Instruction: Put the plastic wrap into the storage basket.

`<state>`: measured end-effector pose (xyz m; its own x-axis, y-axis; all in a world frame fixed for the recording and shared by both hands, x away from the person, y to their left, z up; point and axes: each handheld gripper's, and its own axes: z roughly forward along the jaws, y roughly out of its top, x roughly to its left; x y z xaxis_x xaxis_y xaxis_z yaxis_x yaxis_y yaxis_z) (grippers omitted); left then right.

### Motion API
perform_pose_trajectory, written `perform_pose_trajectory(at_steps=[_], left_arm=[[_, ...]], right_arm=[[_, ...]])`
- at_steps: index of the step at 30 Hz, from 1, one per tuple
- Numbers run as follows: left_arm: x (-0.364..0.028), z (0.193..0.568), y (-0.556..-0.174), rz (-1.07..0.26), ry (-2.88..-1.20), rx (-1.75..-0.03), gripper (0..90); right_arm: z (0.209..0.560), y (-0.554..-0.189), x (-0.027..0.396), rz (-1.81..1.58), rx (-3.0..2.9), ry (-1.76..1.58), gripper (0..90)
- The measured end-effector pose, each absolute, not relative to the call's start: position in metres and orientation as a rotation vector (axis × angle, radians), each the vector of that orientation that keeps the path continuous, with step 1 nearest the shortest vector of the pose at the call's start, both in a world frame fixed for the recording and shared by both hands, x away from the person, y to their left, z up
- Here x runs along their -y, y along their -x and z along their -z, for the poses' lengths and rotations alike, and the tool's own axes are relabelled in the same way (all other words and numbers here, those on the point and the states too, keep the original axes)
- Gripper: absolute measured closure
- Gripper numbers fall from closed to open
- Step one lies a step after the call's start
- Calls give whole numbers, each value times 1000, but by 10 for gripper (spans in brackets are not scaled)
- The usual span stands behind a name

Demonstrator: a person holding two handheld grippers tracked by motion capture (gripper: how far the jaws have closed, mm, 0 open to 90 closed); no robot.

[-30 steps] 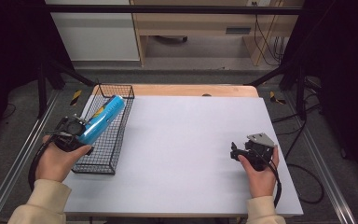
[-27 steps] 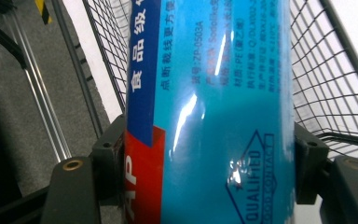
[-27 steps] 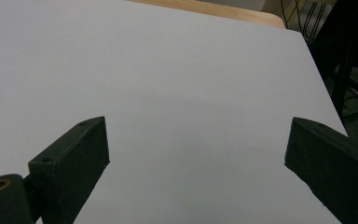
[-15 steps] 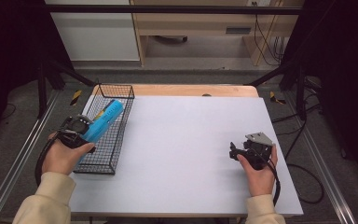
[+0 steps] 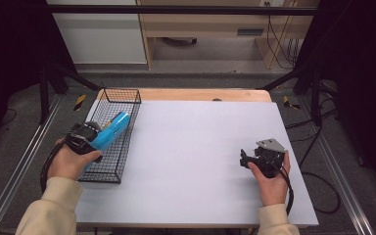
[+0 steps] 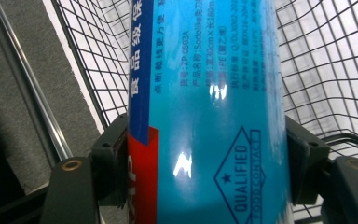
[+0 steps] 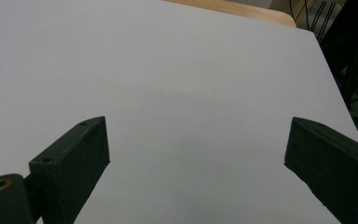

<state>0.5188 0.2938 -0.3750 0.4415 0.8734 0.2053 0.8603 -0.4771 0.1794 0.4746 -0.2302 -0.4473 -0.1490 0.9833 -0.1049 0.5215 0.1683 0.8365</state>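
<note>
left gripper [image 5: 94, 137] pinches glossy blue plastic roll [image 6: 205, 107] printed "QUALIFIED FOOD CONTACT", over black wire basket [image 5: 103, 172] at tabletop's left edge | right gripper [image 7: 196, 154] spread, holding nothing, above white tabletop [image 7: 168, 70]

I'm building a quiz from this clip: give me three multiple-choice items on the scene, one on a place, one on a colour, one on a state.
1. Where is the wire basket?
A. The table's left edge
B. The table's right edge
C. The floor

2. What colour is the roll?
A. Green
B. Blue
C. Yellow

3. How are the right hand-held gripper jaws?
A. Shut on the roll
B. Shut, empty
C. Open, empty

Answers: 1 A, the high view shows it there. 2 B, the blue wrapper sits clamped in the left hand-held gripper. 3 C, wide apart over bare table.
</note>
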Motion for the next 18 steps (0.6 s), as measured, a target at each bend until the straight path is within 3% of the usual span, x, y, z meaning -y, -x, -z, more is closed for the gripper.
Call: perform_pose_trajectory(at_steps=[14,18], left_arm=[[-288,376,-529,-430,-2637,-1540,298],[-288,375,-526,-491,-2618,-1497,289]], right_arm=[[452,-477,227,-832,-1804,-1418,67],[453,-478,224,-813,-1821,-1399,66]])
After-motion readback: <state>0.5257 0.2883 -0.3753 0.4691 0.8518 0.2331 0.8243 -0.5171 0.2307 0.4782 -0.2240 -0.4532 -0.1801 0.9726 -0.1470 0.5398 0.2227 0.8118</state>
